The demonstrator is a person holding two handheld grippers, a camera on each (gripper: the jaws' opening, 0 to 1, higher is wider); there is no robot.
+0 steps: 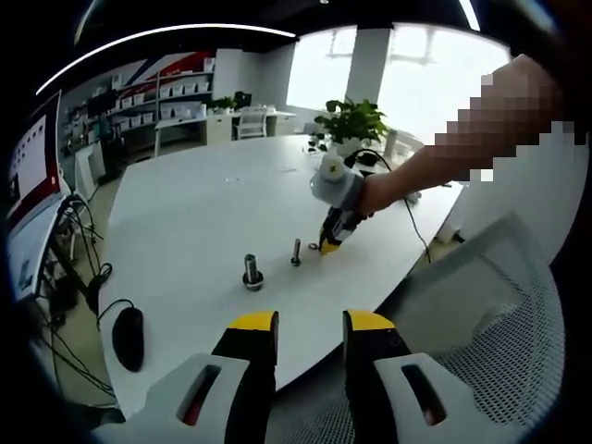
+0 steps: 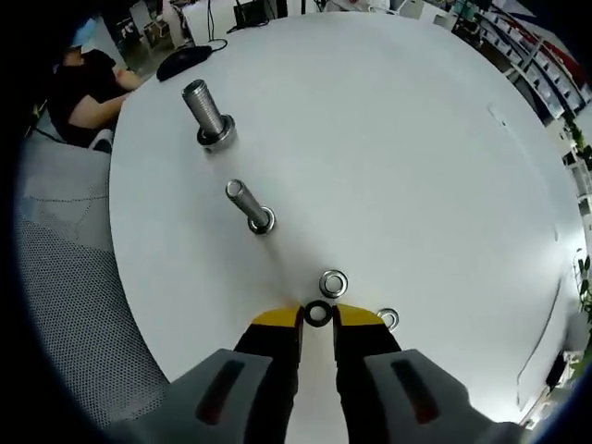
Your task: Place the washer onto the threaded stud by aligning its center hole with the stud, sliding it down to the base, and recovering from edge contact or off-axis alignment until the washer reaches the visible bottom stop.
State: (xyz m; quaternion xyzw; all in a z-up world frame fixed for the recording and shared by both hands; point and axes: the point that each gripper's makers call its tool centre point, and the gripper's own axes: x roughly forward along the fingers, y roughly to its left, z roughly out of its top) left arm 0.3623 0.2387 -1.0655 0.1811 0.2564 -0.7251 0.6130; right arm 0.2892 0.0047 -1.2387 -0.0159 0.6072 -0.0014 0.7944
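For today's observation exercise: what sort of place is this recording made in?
Probably an office or lab workspace: a large white table, shelves of boxes along the wall, a mesh chair, and a mouse with cables at the table's edge.

A round white table (image 1: pixel 185 222) carries a black computer mouse (image 1: pixel 129 337) near its edge; a leafy green potted plant (image 1: pixel 352 121) stands at the far side, a white mesh chair (image 1: pixel 504 305) alongside

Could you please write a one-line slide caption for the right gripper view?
Right gripper pinches a dark washer above the white table, short of two upright threaded studs, with two loose washers nearby.
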